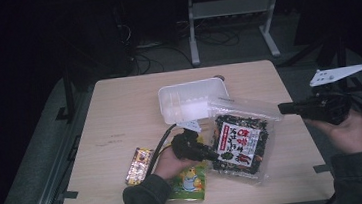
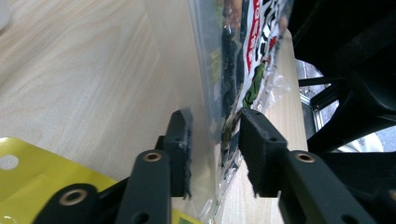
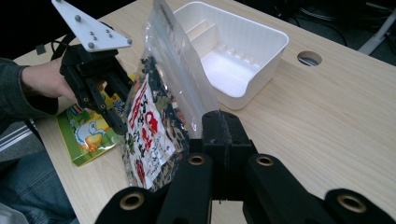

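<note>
Clear plastic, dark flakes and a red-and-white label make up the seaweed bag, which is held raised over the right-centre of the table, just in front of the white tub. Its long axis is seen running from the clear top end, up by the tub, down to the bottom end nearer the person's edge. The label side is turned up and twd the left hand.

The bag's top corner appears to be pinched by the right gripper. Its jaws are clamped tight together in the right gripper view, w/ the film reaching their tips, so the bag is prob. being hung from there to stand clear of the table.

The left gripper is set astride the bag's side edge. In the left gripper view the jaws are parted w/ film between them, and a gap can be seen at one pad, so nothing is gripped there yet. A second hold is judged to be sought, to steady the bag for the tub.

A yellow snack pack is lying under the left hand, and a small sweet packet beside it.
</note>
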`<state>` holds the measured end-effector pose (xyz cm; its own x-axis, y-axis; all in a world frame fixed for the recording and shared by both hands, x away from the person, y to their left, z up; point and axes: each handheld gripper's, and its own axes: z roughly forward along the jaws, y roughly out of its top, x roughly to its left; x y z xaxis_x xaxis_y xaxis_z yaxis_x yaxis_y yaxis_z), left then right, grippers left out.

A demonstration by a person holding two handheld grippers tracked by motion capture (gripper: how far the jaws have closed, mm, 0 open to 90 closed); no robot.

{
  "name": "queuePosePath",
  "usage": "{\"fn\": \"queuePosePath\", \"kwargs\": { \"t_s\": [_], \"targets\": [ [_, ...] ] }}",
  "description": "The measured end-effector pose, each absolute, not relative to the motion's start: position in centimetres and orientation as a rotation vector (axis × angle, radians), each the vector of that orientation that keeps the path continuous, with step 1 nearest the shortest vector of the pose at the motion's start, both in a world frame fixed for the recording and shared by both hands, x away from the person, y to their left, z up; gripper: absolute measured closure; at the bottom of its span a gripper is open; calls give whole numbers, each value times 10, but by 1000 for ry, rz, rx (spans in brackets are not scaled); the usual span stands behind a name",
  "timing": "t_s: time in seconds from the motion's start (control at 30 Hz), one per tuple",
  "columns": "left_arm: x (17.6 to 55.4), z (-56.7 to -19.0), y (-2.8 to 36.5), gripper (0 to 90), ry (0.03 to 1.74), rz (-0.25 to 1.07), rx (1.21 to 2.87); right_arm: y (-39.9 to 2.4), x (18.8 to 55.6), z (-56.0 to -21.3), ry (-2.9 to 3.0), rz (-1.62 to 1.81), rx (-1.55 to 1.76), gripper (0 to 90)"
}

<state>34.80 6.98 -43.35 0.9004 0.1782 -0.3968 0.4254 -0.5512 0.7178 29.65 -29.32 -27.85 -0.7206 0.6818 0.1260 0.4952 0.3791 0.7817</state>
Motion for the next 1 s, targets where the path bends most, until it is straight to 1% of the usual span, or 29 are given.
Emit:
{"fn": "queuePosePath", "kwargs": {
  "t_s": [0.2,0.57,0.63,0.67,0.77,0.83,0.9,0.93,1.0],
  "targets": [
    [341,-429,71,753,390,-325,2165,-295,299,-278,2428,1263,1052,898],
    [332,-424,69,765,331,-240,2185,-302,304,-282,2432,1299,1065,883],
    [331,-424,69,766,334,-230,2186,-306,306,-287,2419,1332,1091,852],
    [331,-424,69,766,334,-230,2186,-306,306,-287,2419,1332,1091,852],
    [331,-424,68,766,327,-219,2195,-311,308,-296,2400,1365,1114,779],
    [330,-424,68,766,326,-217,2194,-312,308,-298,2402,1370,1120,763],
    [329,-424,68,765,323,-210,2194,-314,310,-307,2398,1378,1143,663],
    [329,-424,68,765,323,-209,2193,-314,310,-307,2398,1378,1143,663],
    [329,-423,68,766,323,-207,2193,-315,310,-311,2401,1390,1153,630]
  ]
}}
